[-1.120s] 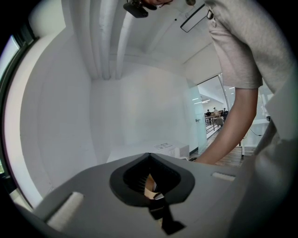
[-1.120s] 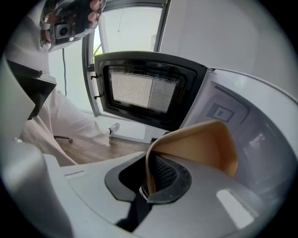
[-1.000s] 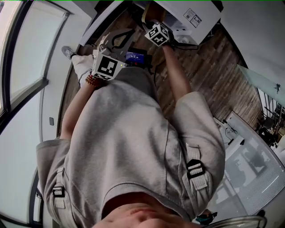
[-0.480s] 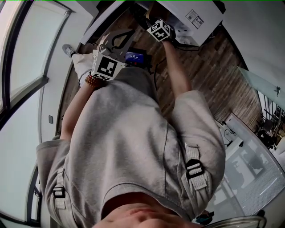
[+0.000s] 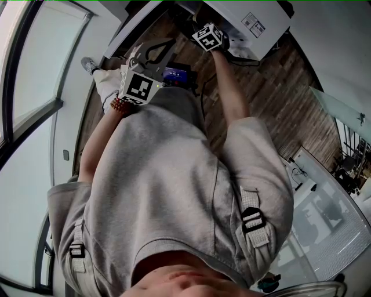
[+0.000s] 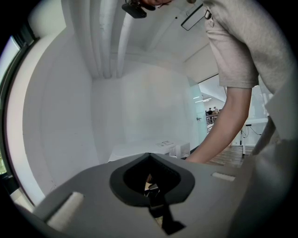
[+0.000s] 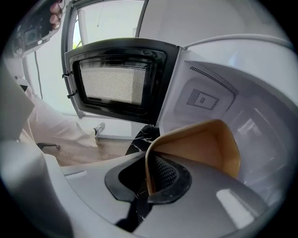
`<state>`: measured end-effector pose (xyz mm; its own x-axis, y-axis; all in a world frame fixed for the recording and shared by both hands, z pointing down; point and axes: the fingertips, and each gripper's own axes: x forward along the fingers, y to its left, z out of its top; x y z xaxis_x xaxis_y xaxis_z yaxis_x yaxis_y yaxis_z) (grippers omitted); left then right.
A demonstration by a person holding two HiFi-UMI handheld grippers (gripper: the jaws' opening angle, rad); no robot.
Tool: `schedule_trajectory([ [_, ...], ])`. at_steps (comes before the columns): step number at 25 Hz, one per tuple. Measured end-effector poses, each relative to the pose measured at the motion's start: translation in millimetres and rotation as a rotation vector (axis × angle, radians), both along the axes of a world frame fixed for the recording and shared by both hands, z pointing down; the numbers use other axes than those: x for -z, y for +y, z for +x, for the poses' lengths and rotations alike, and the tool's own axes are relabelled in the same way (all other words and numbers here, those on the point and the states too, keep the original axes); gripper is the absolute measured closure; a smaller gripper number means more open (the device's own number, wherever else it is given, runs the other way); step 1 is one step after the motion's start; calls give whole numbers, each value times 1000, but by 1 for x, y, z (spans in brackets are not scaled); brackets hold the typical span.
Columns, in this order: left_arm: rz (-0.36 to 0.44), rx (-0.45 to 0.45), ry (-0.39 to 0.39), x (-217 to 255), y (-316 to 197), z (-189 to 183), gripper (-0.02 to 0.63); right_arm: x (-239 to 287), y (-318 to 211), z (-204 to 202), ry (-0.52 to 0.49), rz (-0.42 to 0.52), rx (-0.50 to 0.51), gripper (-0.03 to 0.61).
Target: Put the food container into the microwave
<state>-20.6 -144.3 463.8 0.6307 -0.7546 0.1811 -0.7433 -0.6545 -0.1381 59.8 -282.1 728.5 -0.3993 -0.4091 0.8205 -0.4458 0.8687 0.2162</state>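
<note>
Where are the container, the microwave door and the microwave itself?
container point(image 7: 205, 146): right gripper view, its tan inner wall.
door point(image 7: 111, 82): right gripper view, its mesh window.
microwave point(image 7: 202, 99): right gripper view, the square label on its white wall.

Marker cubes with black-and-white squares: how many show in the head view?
2. One marker cube is at the left, by the person's waist; the other is higher up, next to the white microwave. No others show.

Wood floor point(image 5: 272, 87) spreads across the upper right, and a window point(image 5: 35, 87) runs down the left. A shoe point(image 5: 88, 67) shows at upper left. A small blue screen point(image 5: 177, 74) glows just above a grey shirt point(image 5: 156, 191).
</note>
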Motion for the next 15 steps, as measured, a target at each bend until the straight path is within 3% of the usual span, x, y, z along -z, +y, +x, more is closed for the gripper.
schedule_trajectory([
  [15, -16, 40, -5, -3, -5, -13, 615, 6, -28, -5, 1, 54, -73, 554],
])
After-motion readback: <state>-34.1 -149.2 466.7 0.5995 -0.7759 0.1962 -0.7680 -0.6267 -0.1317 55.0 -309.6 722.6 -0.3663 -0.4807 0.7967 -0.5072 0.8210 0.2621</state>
